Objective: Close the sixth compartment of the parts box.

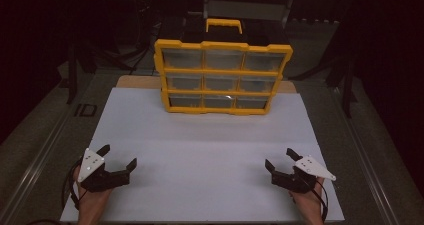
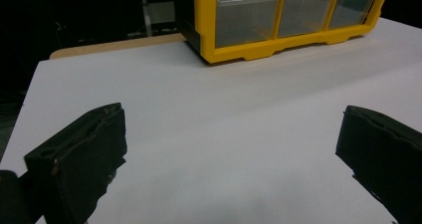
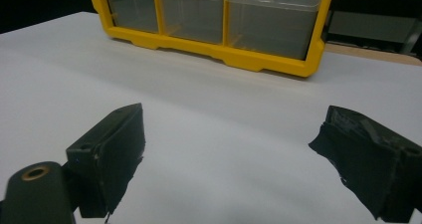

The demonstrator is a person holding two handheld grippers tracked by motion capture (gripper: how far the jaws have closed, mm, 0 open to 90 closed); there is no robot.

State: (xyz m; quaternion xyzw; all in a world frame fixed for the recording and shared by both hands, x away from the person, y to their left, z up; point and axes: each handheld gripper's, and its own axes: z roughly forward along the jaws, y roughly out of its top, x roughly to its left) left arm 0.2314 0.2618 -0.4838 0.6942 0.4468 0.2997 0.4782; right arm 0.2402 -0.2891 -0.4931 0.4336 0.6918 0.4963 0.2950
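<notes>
A yellow organizer cabinet (image 1: 222,77) with clear drawers in three rows stands upright at the far middle of the white board (image 1: 200,145); a yellow handle tops it. Its bottom drawer row shows in the left gripper view (image 2: 288,20) and in the right gripper view (image 3: 214,20). My left gripper (image 1: 117,156) rests low at the near left of the board, open, nothing between its jaws (image 2: 229,154). At the near right my right gripper (image 1: 280,158) is open too, jaws wide apart over bare board (image 3: 229,154). Both are far from the cabinet.
The white board lies on a wooden panel (image 1: 137,81) that peeks out at its far edge. Grey metal table rails (image 1: 45,150) run along both sides. Dark stands and gear (image 1: 80,60) surround the table in a dim room.
</notes>
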